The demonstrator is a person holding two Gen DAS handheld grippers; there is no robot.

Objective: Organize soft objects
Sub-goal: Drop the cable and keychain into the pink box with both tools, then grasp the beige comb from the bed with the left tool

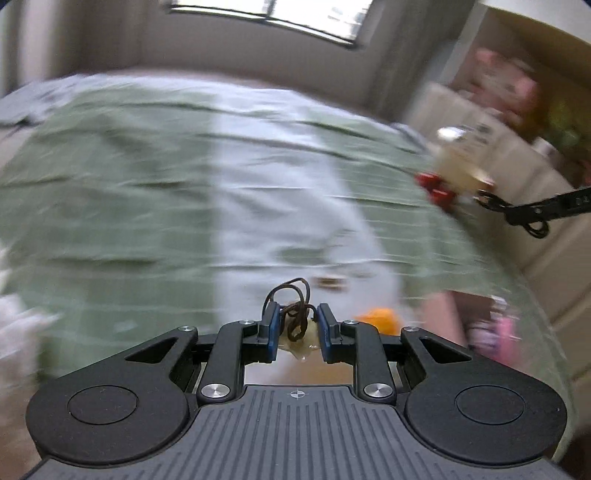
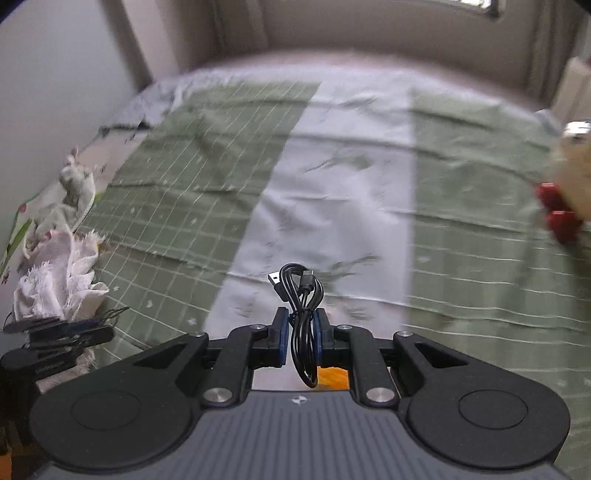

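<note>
1. Left gripper [image 1: 295,325] pinches a brown cord [image 1: 294,309] above the bed [image 1: 147,184]; motion blur hides detail.
2. Right gripper [image 2: 300,334] clamps a black cable [image 2: 301,306] over the bed's white stripe.
3. No writing is readable.

A wide bed [image 2: 332,155] fills the room — its cover [image 2: 177,192] is green with a thin pale grid, split by a plain pale-grey band down the middle. Beige walls [image 2: 369,29] rise behind it, with a bright window [image 1: 266,14] high up. To the right stands a pale shelf unit [image 1: 517,122] — its contents are too blurred to tell.
</note>
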